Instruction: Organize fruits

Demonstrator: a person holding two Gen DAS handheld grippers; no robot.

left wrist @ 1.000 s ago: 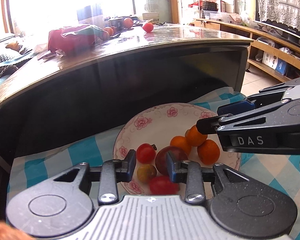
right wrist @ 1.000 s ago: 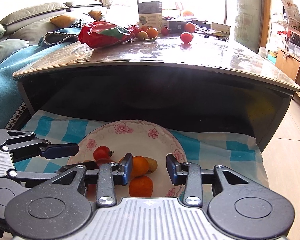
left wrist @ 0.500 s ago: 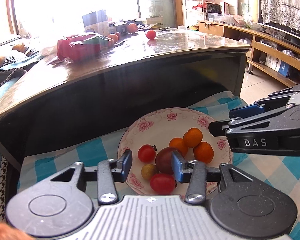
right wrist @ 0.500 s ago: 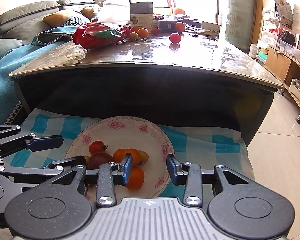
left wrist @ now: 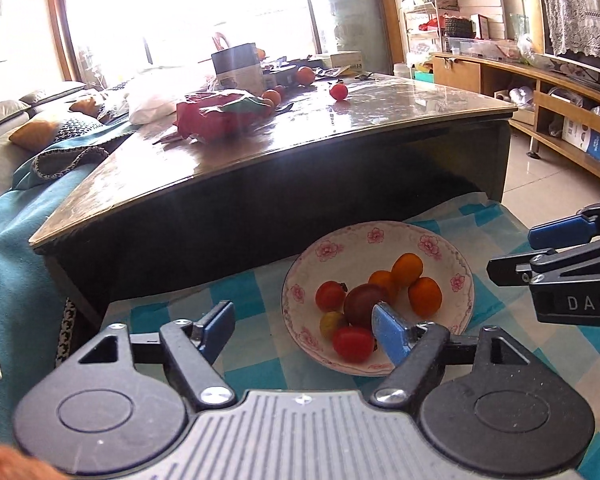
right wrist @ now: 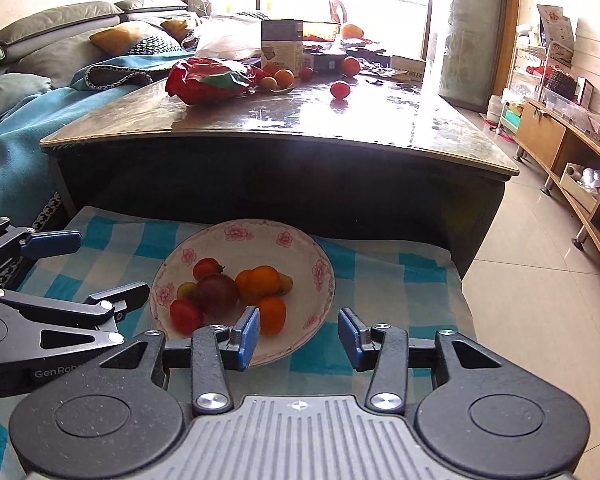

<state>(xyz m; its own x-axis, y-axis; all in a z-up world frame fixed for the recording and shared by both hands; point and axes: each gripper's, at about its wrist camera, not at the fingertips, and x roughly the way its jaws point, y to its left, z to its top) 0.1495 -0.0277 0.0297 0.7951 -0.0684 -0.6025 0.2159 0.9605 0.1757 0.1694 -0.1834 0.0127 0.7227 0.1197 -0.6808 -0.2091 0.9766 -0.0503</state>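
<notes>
Above plate (right wrist: 324, 276), left gripper (left wrist: 304, 330) and right gripper (right wrist: 298, 336) gaping, empty; reach twelve o'clock for table tomato (right wrist: 339, 90); grip gently.

Living room: sofa (right wrist: 52, 36), coffee table (right wrist: 340, 128)

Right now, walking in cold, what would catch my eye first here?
Probably the flowered plate of small red and orange fruits on the blue checked cloth, low in front of a dark glossy table. Two open grippers hang near it, the left gripper and the right gripper. On the table lie a red bag and more loose fruit.
</notes>
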